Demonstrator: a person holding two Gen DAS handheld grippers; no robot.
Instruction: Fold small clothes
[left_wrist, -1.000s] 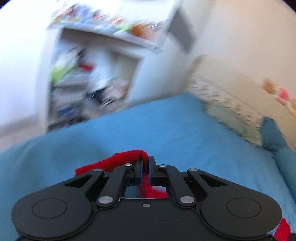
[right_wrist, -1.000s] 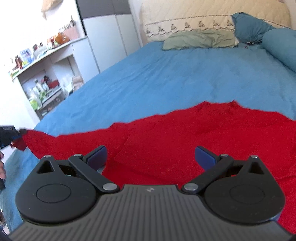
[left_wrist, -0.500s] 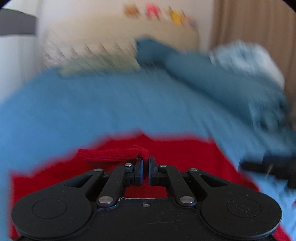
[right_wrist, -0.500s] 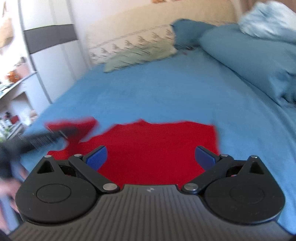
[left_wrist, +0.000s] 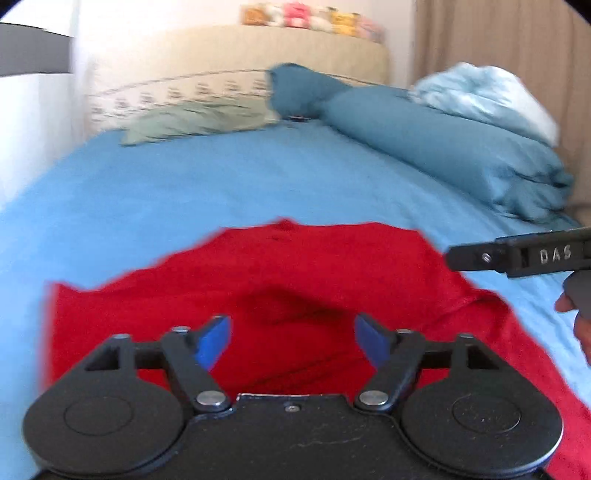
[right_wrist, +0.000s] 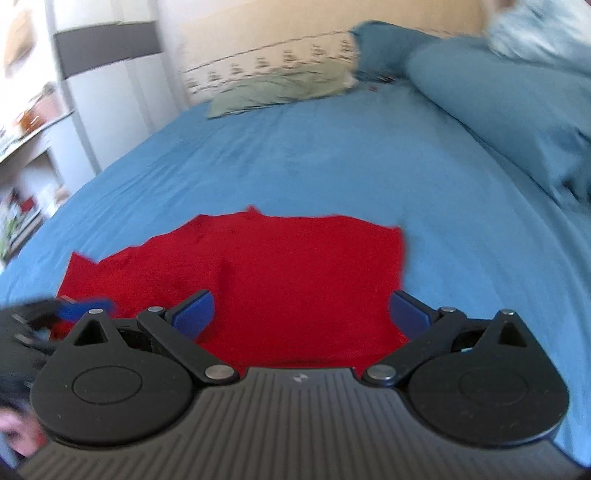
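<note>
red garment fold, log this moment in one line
left gripper: opening, nothing between pads | right gripper: open, empty | red garment: lying on blue bedsheet, partly folded

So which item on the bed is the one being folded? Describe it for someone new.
Start at the blue bedsheet covering the bed. On its near part, just ahead of both tongs, lies the red garment, spread flat. It is the only red thing; the pillows behind are green and blue.

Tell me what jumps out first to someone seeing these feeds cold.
The red garment spread on the blue bedsheet, just ahead of both grippers. The left gripper is opening above it with nothing between its jaws. Dark blue pillows are piled along the right.
</note>
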